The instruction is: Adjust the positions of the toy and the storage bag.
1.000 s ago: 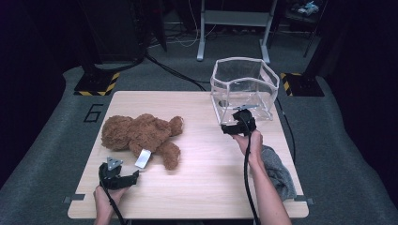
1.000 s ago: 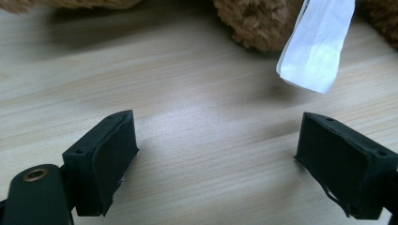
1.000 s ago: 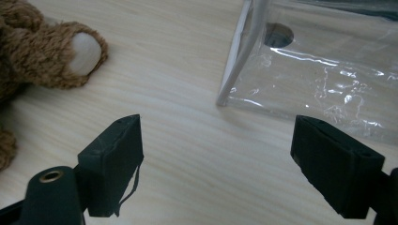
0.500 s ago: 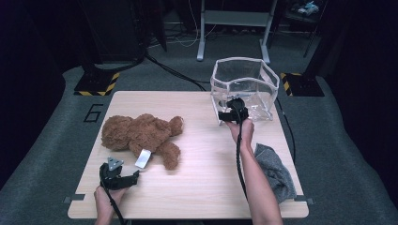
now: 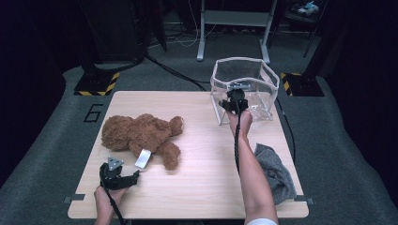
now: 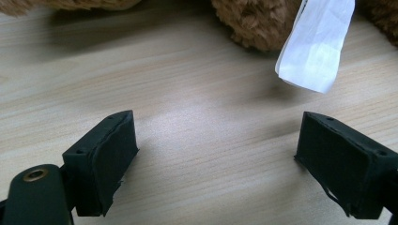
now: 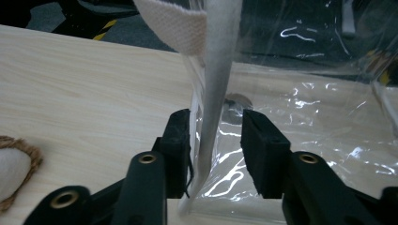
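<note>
High view | my left gripper (image 5: 133, 177) idle at 7 o'clock, fingers wide, teddy bear (image 5: 138, 136) just beyond | my right gripper (image 5: 224, 104) at 1 o'clock: fingers just narrowing around clear bag's (image 5: 244, 79) edge, not yet pinching; grip next.

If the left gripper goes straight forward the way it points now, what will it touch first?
Probably the teddy bear. The left gripper is open over bare table, aimed at the bear's brown fur and white tag. The tag, hanging slightly right of centre, may be touched first; depth is unclear.
</note>
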A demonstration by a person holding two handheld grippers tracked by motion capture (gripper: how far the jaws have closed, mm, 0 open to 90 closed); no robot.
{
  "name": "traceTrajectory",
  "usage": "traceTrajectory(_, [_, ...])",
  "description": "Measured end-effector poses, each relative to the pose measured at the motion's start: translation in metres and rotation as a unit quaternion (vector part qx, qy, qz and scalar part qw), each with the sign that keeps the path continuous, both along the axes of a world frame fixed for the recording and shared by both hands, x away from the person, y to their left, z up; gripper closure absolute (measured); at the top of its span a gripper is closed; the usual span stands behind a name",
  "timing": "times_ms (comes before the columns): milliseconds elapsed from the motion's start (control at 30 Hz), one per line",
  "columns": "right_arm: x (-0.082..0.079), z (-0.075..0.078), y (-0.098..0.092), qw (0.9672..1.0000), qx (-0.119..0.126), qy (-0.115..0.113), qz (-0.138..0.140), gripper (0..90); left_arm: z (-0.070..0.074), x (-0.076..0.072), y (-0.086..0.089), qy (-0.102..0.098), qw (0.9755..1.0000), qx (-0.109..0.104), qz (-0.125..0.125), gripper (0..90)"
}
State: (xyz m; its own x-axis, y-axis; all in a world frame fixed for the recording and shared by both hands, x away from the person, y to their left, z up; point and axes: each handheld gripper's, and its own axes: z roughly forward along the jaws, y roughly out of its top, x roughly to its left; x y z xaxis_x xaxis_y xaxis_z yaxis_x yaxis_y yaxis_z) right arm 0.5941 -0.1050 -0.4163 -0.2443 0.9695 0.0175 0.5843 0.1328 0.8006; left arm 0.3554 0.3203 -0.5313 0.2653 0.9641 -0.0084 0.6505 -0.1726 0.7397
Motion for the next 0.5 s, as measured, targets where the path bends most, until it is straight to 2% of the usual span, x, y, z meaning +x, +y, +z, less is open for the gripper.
traceTrajectory(67, [0.0013,-0.0007,0.0003,1.0,-0.007,0.002,0.0,69.2,0.0001,-0.0002,0.0,0.001,1.0,0.0,0.0,11.9])
traceTrajectory(100, [0.0024,-0.0015,0.001,1.0,0.0,0.002,-0.007,71.1,0.0001,-0.0002,0.0,0.001,1.0,0.001,0.0,11.9])
traceTrajectory(367, [0.003,-0.0028,0.0013,0.9999,-0.005,-0.007,-0.011,85.4,0.0001,-0.0001,0.0001,0.0,1.0,0.001,0.0,11.9])
traceTrajectory(500, [0.0017,-0.0034,0.0027,0.9998,0.0,-0.007,-0.018,87.2,0.0001,-0.0001,0.0001,0.0,1.0,0.001,0.0,11.9])
